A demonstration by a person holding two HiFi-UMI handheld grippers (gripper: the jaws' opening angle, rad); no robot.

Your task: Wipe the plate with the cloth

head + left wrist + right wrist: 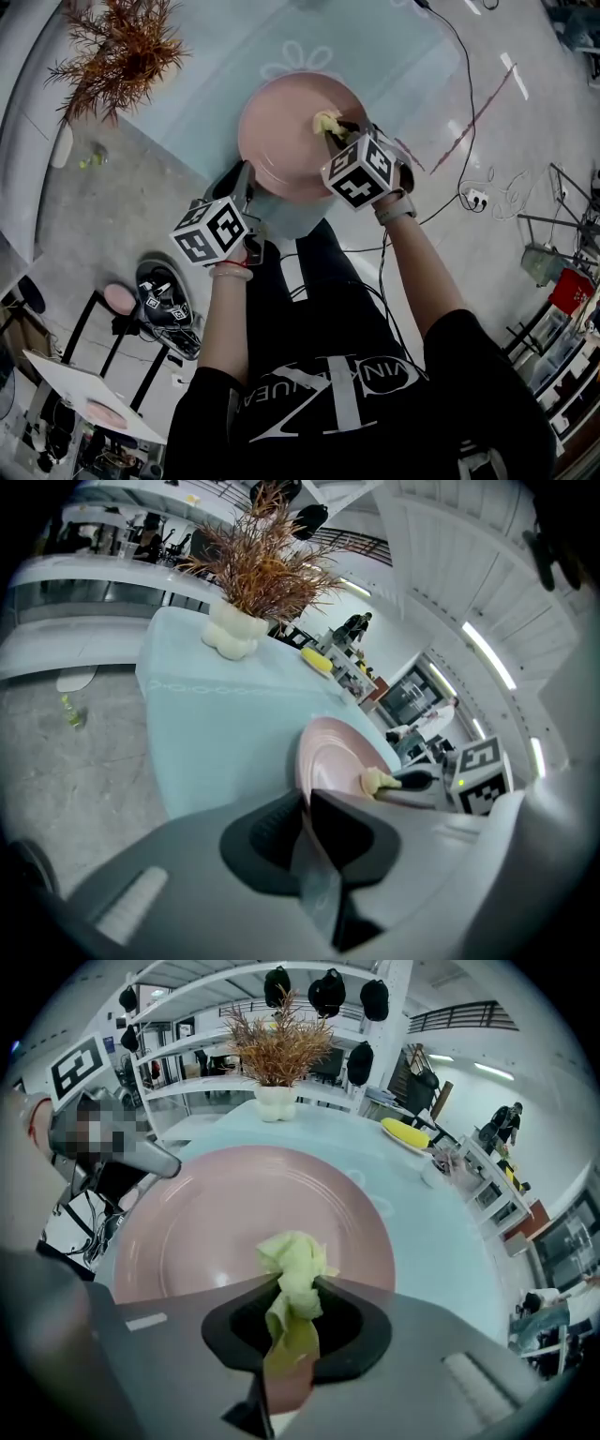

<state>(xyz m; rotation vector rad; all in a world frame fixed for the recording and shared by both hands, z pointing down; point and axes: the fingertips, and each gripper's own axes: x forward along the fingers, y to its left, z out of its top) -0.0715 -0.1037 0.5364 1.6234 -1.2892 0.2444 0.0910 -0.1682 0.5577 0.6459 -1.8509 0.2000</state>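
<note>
- The right gripper (293, 1288) is clamped on a yellow-green cloth (295, 1249). The cloth's bunched end sticks out past the jaw tips.
- That bunched end lies against the inner face of the pink plate (206, 1213), right of its middle and inside the rim.
- The left gripper (306, 808) is closed on the plate's near-left rim. The rim's edge runs straight in between the two jaws.
- The two grippers are on opposite sides of the plate, with most of its face bare between them.
- The plate sits at the near corner of the pale blue tabletop (216, 66), its rim close to both edges that meet there.
- Beyond the plate the tabletop is open toward the far edge.
- A dry plant (117, 52) stands near the far-left edge, well apart from the plate.
- A yellow thing (405, 1134) lies toward the right edge, also well apart.
- To the right of the tabletop, a cable (466, 103) trails across the floor.
</note>
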